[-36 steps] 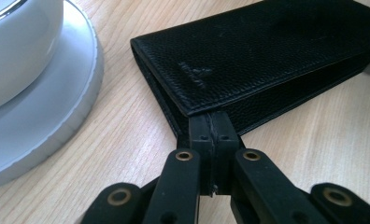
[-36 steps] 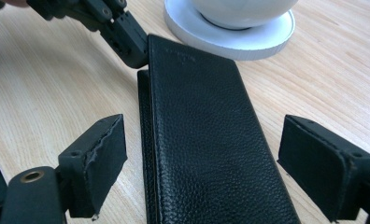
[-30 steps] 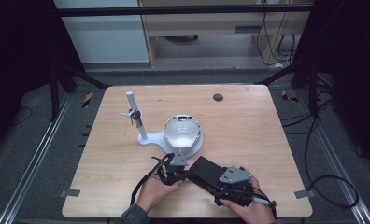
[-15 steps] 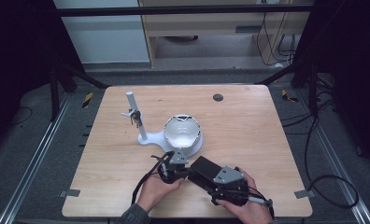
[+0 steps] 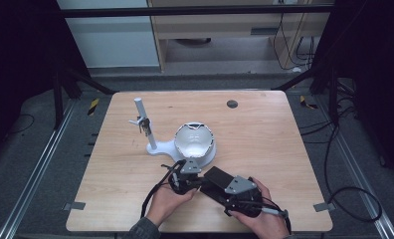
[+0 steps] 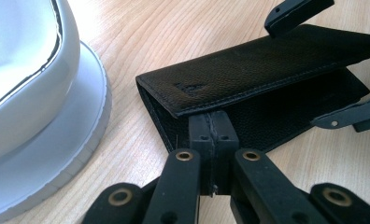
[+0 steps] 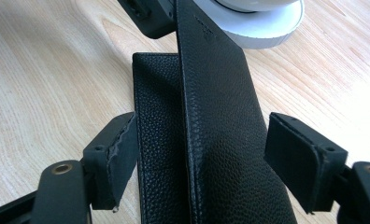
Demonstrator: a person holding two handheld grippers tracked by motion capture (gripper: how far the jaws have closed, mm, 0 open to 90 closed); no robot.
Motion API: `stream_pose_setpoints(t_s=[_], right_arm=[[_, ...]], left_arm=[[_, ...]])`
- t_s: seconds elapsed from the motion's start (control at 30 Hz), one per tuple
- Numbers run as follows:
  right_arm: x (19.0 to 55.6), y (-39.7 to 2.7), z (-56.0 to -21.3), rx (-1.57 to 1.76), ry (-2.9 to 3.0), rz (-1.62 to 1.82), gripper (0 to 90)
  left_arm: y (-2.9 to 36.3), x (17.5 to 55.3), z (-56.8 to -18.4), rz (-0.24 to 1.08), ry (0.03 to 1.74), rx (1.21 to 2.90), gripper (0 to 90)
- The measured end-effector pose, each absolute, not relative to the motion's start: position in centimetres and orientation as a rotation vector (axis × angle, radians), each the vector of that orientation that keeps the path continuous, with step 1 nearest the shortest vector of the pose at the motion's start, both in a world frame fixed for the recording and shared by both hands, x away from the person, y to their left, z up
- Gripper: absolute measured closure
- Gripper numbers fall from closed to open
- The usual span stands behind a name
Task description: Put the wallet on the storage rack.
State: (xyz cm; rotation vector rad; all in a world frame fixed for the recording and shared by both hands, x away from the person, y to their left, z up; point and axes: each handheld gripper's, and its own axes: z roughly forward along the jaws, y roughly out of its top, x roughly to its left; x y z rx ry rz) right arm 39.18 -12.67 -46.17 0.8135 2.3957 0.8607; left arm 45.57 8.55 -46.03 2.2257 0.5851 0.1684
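The wooden counter (image 5: pixel 264 149) stands between dark metal rails, with a small dark round disc (image 5: pixel 232 104) near its far edge. On it sits a white stand (image 5: pixel 161 148) with an upright post (image 5: pixel 144 122) that carries a small clip (image 5: pixel 143 123); the stand's round base (image 5: pixel 207 154) bears a white bowl-shaped shell (image 5: pixel 194 140).

Just nearer the person than that base lies a black leather wallet (image 5: pixel 216 179), close to the counter's near edge. In the left gripper view the wallet (image 6: pixel 262 70) is partly open, its upper flap lifted off the lower one, which lies flat on the wood beside the white base (image 6: pixel 61 154).

The left gripper (image 5: pixel 185 178), held in the person's left hand (image 5: pixel 167 199), has its jaws pressed together on the edge of the wallet's upper flap; in its own view the left gripper (image 6: pixel 211 135) pinches the stitched rim.

The right gripper (image 5: pixel 224 188), held in the right hand (image 5: pixel 262 221), comes at the wallet from its other end. In its own view the right gripper (image 7: pixel 197 154) has its jaws apart, one on each side of the wallet (image 7: pixel 220 116); they have just been closing in. The left pad stands at the edge of the lower flap, and the right pad is clear of the raised flap, with wood showing in the gap.
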Motion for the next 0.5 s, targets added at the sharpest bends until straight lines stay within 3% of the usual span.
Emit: stream_pose_setpoints(t_s=[0.3, 0.5], right_arm=[[39.7, -12.5, -46.3, 0.809, 2.408, 0.808, 31.9], [40.3, -12.2, -46.2, 0.801, 2.432, 0.713, 41.5]], left_arm=[[8.5, 45.7, -45.8, 0.178, 0.589, 2.213, 90.0], [8.4, 45.7, -45.7, 0.179, 0.595, 2.199, 90.0]])
